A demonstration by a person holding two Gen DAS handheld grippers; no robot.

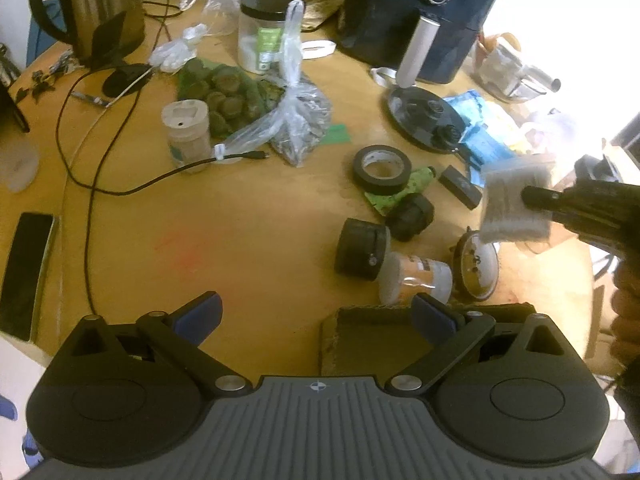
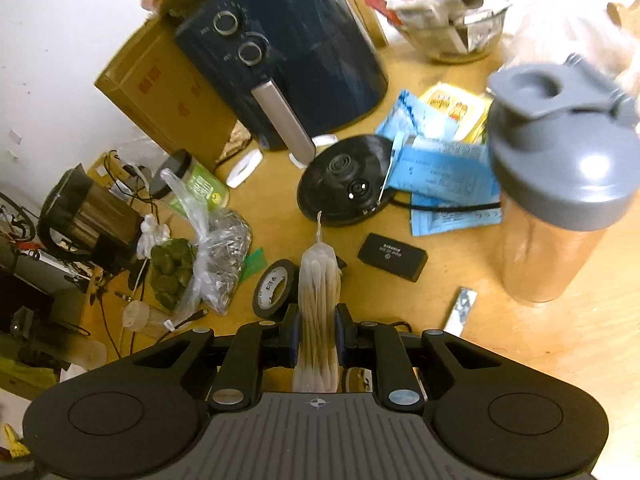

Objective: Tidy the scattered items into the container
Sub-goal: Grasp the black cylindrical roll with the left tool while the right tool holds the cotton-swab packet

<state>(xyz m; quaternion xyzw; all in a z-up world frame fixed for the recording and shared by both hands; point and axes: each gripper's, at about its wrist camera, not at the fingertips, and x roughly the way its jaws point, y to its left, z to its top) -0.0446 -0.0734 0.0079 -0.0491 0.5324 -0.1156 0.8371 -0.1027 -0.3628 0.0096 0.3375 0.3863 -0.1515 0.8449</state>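
Packet of cotton swabs in clear wrap, clamped between the blue pads of the right gripper, held clear above the wooden table. In the left wrist view, same packet seen as a pale block at the tip of the right gripper, above a round open-topped item whose nature cannot be told. Left gripper with fingers spread wide, nothing between them, hovering over a shallow cardboard box, likely the container. Scattered just beyond: clear jar on its side, black cylindrical cap, roll of black tape, small black case. Farther back: dark air fryer, kettle base, steel kettle. Step in hand, by judgement: carrying the picked packet toward the box. Next move calls for travelling over the box and lowering before letting go, keeping clear of the left gripper.
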